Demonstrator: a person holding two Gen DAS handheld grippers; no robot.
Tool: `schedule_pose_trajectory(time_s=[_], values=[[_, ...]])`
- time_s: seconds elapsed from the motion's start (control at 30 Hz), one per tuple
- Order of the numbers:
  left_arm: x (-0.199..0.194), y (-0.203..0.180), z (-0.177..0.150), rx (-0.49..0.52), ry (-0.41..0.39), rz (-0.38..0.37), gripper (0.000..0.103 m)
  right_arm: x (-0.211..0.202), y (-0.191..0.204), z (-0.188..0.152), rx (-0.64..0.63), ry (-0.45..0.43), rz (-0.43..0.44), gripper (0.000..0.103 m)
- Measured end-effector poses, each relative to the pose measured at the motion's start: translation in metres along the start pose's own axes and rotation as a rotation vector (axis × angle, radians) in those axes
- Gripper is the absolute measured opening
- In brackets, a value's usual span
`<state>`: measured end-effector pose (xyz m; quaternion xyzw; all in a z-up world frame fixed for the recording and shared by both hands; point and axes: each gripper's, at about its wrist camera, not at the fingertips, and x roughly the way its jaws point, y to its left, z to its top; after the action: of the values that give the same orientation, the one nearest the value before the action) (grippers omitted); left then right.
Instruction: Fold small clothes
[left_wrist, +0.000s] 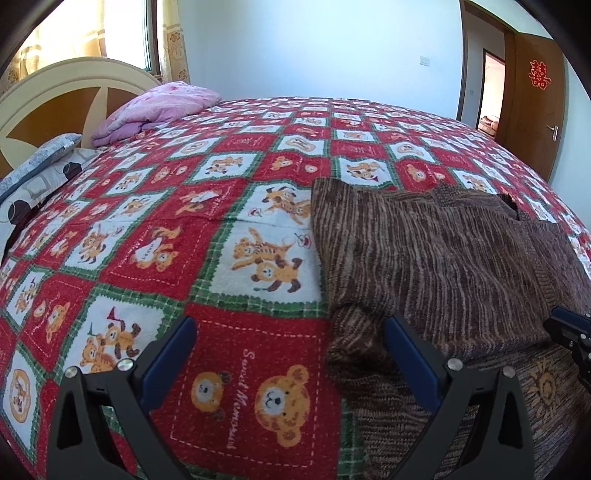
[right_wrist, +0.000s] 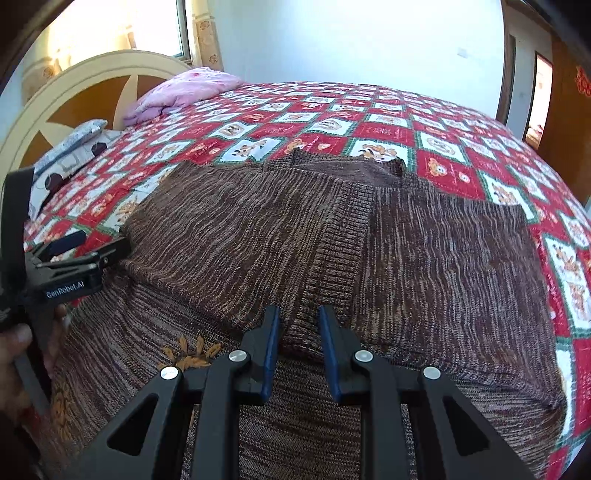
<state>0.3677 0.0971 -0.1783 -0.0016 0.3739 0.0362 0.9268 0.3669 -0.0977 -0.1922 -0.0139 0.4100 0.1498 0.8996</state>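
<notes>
A brown striped knit sweater (left_wrist: 443, 258) lies spread on the red teddy-bear bedspread (left_wrist: 184, 221), its sides folded inward. My left gripper (left_wrist: 288, 328) hovers open and wide at the sweater's left edge, one finger over the knit, the other over the bedspread, nothing between them. In the right wrist view the sweater (right_wrist: 229, 240) fills the middle, and a ribbed band (right_wrist: 332, 258) runs down it. My right gripper (right_wrist: 298, 317) is shut on the near end of that band. The left gripper (right_wrist: 85, 247) shows at the left edge, held by a hand (right_wrist: 18, 339).
A folded pink quilt (left_wrist: 162, 107) and a grey patterned pillow (left_wrist: 37, 166) lie by the cream headboard (left_wrist: 55, 92) at the far left. A brown door (left_wrist: 532, 103) stands open at the far right. Bedspread stretches beyond the sweater.
</notes>
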Motion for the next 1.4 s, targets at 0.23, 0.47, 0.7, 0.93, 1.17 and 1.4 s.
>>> schedule_pose_trajectory(time_s=[0.23,0.47,0.7,0.93,1.17,1.4], values=[[-0.002,-0.003,0.000,0.019,-0.003,0.027,0.103,-0.001,-0.002,-0.002,0.012,-0.002,0.017,0.023],[0.000,-0.001,0.000,0.012,0.002,0.021,0.103,-0.023,-0.036,-0.007,0.152,-0.074,0.122,0.024],[0.000,-0.003,-0.001,0.008,-0.001,0.019,0.103,-0.021,-0.040,-0.002,0.179,-0.065,0.171,0.024],[0.000,0.000,-0.001,-0.006,-0.001,0.013,0.103,-0.013,-0.019,-0.002,0.122,-0.002,0.150,0.004],[0.003,0.000,0.000,-0.006,0.015,0.012,0.103,-0.018,-0.010,-0.011,0.013,-0.002,0.124,0.005],[0.002,0.003,-0.001,-0.020,0.006,0.003,0.103,-0.031,-0.088,0.034,0.110,-0.053,-0.072,0.036]])
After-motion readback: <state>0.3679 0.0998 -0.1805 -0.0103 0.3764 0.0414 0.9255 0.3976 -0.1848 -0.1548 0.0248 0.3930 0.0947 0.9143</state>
